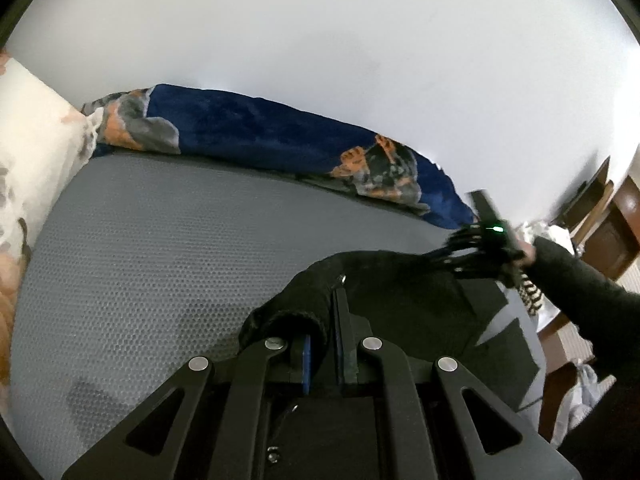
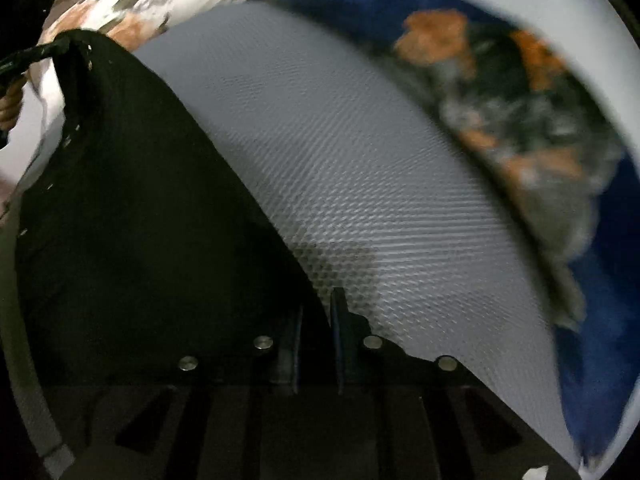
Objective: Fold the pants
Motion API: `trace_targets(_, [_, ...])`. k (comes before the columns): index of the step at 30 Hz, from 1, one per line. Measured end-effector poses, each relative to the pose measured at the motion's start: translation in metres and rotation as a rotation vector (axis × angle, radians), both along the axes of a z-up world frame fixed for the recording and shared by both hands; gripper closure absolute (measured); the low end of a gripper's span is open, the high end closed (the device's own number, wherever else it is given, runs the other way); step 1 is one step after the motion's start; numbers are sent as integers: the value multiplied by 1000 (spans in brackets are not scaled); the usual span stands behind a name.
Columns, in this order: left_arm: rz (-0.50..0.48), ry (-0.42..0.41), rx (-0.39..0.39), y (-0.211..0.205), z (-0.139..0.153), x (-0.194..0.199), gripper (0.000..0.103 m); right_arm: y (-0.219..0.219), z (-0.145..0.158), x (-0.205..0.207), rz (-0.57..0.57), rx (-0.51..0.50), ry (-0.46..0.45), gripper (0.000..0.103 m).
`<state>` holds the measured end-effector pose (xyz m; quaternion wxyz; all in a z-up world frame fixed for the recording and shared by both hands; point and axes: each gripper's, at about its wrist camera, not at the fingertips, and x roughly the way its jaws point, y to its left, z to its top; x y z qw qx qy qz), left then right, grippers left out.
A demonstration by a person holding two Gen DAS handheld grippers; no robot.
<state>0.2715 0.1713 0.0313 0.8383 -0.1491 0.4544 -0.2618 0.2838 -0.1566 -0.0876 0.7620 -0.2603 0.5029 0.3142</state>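
While the left gripper (image 1: 322, 320) points down toward a grey honeycomb-textured mattress (image 1: 152, 248), its jaws are pinched tight on a bunched fold of the black pants (image 1: 384, 280), with the dark cloth rising up between and around the two fingers. From that grip the pants spread to the right across the mattress, where flat black panels of cloth lie near its edge. At the far right of the left wrist view, the right gripper (image 1: 486, 236) appears as a blurred black frame with a small green light, carried by a hand in a dark sleeve (image 1: 580, 292) and sitting at the far end of the pants. In the right wrist view, which is smeared by motion, the right gripper (image 2: 316, 344) has its two fingers drawn close together, and the black pants (image 2: 132, 200) fill the left half of the picture right up to the fingers; the edge of the cloth runs in between them, so the jaws look clamped on it. A blue blanket with orange and grey figures (image 1: 256, 132) lies bunched along the far side of the mattress against a plain white wall (image 1: 320, 40). A white pillow with brown patches (image 1: 36, 140) sits at the left end of the bed.
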Motion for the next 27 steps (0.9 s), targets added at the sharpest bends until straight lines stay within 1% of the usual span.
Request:
trace_targets(2, [-2,-10,16,-1,3,-5,94,-4,17,-25,-74,4,-88,93])
trace_targets(4, [-3,-19,18,0,9,-12,94,-4,36,-59,-132,-4,-179,93])
trace_targets(6, [-13,-28,28,1,15,-22,94,-9,49,-84,-179,0,-226,94])
trace_targets(8, [-22,-31,20,3,22,-37,94,-11,60,-109,-214,6,-251,94])
trace_targets(10, [-43,-46,20,5,28,-54,94,-16,72,-147,-238,25,-271,95])
trace_targets(13, [-78,-55,13,9,33,-89,94,-29,83,-191,-280,62,-259,95])
trace_targets(14, [-91,-56,12,10,33,-102,94,-34,85,-200,-290,72,-253,95])
trace_targets(16, [-112,-48,20,13,30,-124,94,-34,81,-229,-310,90,-238,95])
trace_targets(18, [-129,-19,15,16,22,-146,94,-39,75,-255,-341,121,-204,96])
trace_targets(20, [-153,6,44,18,10,-165,93,-41,65,-268,-364,147,-167,97])
trace_targets(22, [-170,61,62,21,-8,-183,93,-43,53,-286,-389,167,-132,97])
trace_targets(24, [-186,97,96,21,-23,-196,92,-42,40,-299,-395,153,-107,103])
trace_targets(26, [-192,143,134,20,-41,-205,92,-47,26,-309,-426,154,-68,103])
trace_targets(27, [-195,167,148,20,-50,-208,92,-49,22,-312,-438,149,-63,103])
